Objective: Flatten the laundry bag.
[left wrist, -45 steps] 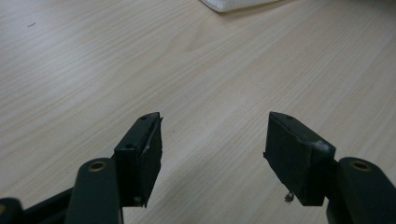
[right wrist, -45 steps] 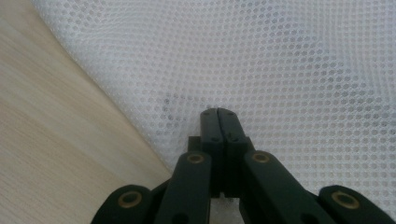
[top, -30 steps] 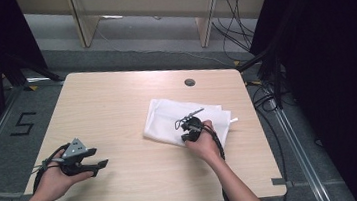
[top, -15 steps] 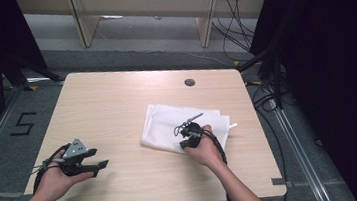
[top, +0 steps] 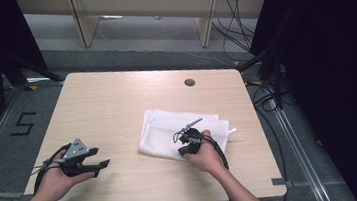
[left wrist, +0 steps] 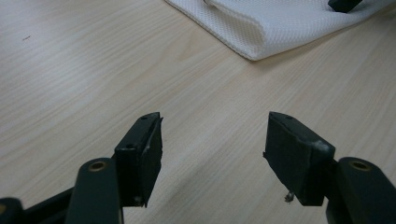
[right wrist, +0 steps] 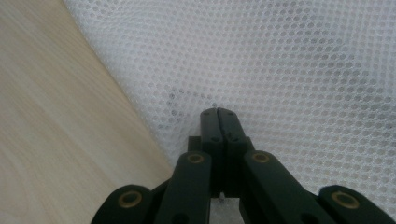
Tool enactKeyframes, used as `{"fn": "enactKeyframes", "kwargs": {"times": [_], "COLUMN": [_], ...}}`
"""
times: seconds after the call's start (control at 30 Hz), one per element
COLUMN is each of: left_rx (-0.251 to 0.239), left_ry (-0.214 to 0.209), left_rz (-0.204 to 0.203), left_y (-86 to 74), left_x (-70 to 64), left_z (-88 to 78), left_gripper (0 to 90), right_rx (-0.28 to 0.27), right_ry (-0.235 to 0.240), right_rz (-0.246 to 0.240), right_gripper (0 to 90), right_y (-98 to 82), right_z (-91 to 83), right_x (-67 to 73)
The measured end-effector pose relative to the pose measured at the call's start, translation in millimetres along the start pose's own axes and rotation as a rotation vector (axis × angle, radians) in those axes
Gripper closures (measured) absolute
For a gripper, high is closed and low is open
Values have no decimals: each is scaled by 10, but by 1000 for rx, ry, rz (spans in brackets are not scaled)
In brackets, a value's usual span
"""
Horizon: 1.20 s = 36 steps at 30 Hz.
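A folded white mesh cloth (top: 162, 132) lies on the right half of the light wooden table (top: 116, 102). My right gripper (top: 183, 149) is shut, its tips down on the cloth near its front edge, and I see no fold between the jaws. In the right gripper view the closed jaws (right wrist: 218, 113) meet over the mesh cloth (right wrist: 303, 60), with bare table to the left. My left gripper (top: 99, 157) rests at the table's front left, open and holding nothing. The left gripper view shows its spread jaws (left wrist: 215, 135) over bare wood, with the cloth (left wrist: 280, 23) farther off.
A round cable hole (top: 189, 82) sits near the table's far edge. Cables (top: 266, 96) trail on the floor at the right. A "5" mark (top: 22, 124) is on the floor at the left. Wooden desk legs (top: 206, 22) stand beyond the table.
My right gripper has slid toward the front left, and the cloth has shifted with it. The left gripper has stayed in place.
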State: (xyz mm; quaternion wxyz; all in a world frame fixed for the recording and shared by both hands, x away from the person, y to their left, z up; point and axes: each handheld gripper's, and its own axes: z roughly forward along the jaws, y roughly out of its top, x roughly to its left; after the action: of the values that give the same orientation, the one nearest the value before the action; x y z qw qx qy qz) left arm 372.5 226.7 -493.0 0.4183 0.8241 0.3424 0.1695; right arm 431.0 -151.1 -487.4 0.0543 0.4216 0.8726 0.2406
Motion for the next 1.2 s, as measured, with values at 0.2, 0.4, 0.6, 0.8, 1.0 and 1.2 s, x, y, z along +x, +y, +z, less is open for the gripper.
{"fn": "enactKeyframes", "kwargs": {"times": [0.2,0.4,0.6,0.8,1.0,1.2], "left_rx": [7,-16,-11,-56,-36,-7], "left_ry": [-8,-8,-32,-86,-143,-158], "left_rz": [-4,-20,1,16,-9,4], "left_y": [4,9,68,306,558,704], "left_x": [-3,-25,-48,-140,-230,-342], "left_z": [1,25,60,175,381,605], "left_gripper": [363,363,365,451,558,752], "right_rx": [18,36,37,-75,-121,-95], "right_ry": [20,39,68,27,-114,-170], "right_rz": [-16,-36,10,35,97,213], "right_gripper": [900,900,861,851,891,887], "right_y": [-40,-78,-89,-75,-281,-715], "right_z": [-25,-44,-57,-277,-743,-881], "right_x": [46,118,118,30,-343,-646]}}
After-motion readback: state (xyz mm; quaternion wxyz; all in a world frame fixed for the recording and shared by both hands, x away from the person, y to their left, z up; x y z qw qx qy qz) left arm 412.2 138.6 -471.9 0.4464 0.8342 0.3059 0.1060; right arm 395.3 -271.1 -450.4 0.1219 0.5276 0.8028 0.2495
